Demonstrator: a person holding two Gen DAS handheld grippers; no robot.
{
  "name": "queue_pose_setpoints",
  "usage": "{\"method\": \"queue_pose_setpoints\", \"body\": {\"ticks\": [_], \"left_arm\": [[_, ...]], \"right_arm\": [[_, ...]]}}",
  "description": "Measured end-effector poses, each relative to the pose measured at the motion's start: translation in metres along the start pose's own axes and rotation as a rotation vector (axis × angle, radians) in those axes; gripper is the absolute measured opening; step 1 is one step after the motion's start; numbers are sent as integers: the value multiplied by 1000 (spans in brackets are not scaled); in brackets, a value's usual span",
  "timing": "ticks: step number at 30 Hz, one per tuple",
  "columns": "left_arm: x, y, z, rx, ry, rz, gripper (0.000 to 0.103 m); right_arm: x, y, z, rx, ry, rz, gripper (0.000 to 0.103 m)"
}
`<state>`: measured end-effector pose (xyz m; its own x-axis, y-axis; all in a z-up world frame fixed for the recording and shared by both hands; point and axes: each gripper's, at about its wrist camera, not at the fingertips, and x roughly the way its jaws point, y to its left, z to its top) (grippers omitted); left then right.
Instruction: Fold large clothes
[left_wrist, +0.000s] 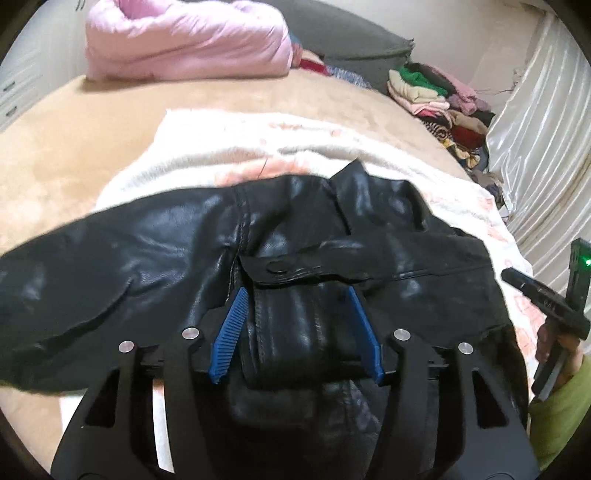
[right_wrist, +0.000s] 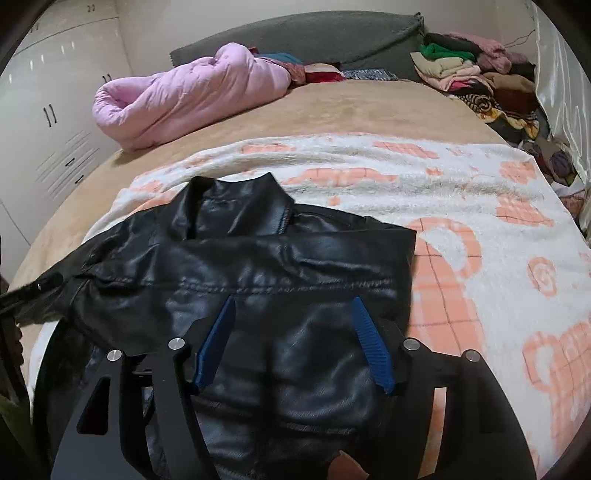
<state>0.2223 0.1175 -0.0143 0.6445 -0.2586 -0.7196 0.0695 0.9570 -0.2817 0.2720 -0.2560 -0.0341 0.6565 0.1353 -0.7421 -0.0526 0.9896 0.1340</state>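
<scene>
A black leather jacket (left_wrist: 155, 243) lies on a white and orange blanket (left_wrist: 207, 151) spread over the bed. Its collar (right_wrist: 236, 206) points toward the far side. My left gripper (left_wrist: 295, 291) is open just above the jacket's shoulder. A rolled fold of leather (left_wrist: 291, 332) sits between the blue pads (left_wrist: 229, 332), and the pads stand off its sides. My right gripper (right_wrist: 293, 299) hangs open over the jacket's right part (right_wrist: 280, 332), pads wide apart, gripping nothing. The right gripper's body (left_wrist: 546, 306) also shows at the edge of the left wrist view, held by a hand in a green sleeve (left_wrist: 565, 410).
A pink quilt (right_wrist: 184, 92) lies bunched at the bed's far left, in front of a grey headboard cushion (right_wrist: 314, 37). A pile of mixed clothes (right_wrist: 476, 77) fills the far right corner beside a shiny curtain (left_wrist: 543, 122). White cupboards (right_wrist: 55, 110) stand to the left.
</scene>
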Motion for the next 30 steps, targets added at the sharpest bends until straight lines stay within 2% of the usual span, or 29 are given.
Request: {"method": "queue_pose_setpoints", "body": {"ticks": [3, 7, 12, 16, 19, 28, 30], "left_arm": [[-12, -16, -2, 25, -20, -20, 51], [-4, -40, -13, 72, 14, -30, 63], [25, -50, -28, 117, 91, 22, 64], [43, -40, -38, 107, 143, 46, 64], [53, -32, -46, 100, 160, 40, 64], [50, -29, -47, 95, 145, 19, 67], [48, -30, -46, 92, 144, 22, 71]], "right_arm": [[-7, 12, -7, -1, -8, 12, 68], [-10, 27, -13, -16, -9, 26, 69], [-7, 40, -22, -35, 8, 40, 71], [9, 39, -35, -49, 77, -18, 71], [30, 25, -48, -6, 175, -56, 71], [28, 26, -52, 16, 138, -61, 71], [21, 25, -50, 35, 118, -47, 72]]}}
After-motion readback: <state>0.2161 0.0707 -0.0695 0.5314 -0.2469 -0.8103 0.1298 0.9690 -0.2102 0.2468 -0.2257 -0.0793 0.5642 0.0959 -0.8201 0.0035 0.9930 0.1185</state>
